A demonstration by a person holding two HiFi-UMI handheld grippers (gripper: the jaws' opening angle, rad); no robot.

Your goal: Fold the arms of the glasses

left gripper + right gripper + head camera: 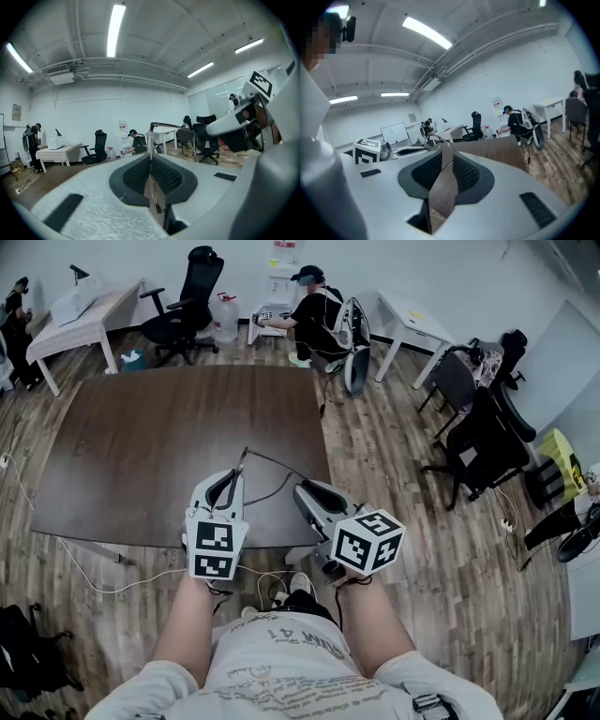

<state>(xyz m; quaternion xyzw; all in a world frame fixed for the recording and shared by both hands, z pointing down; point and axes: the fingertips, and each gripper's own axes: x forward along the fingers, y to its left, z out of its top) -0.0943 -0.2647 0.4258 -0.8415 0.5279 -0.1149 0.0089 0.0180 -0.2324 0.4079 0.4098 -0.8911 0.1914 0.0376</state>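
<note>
While the left tool (234,479) is clenched on the glasses (150,139), holding them just above the counter's (141,446) near edge, 1 thin arm runs rightward toward the released, empty right tool (302,489), the nearer one to fold it.

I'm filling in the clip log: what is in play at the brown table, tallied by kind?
Glasses: 1, clamped in the left claw
Claws: 2, the left claw shut on the frame, the right claw open and empty
Brown table: 1
Total: 4
</note>
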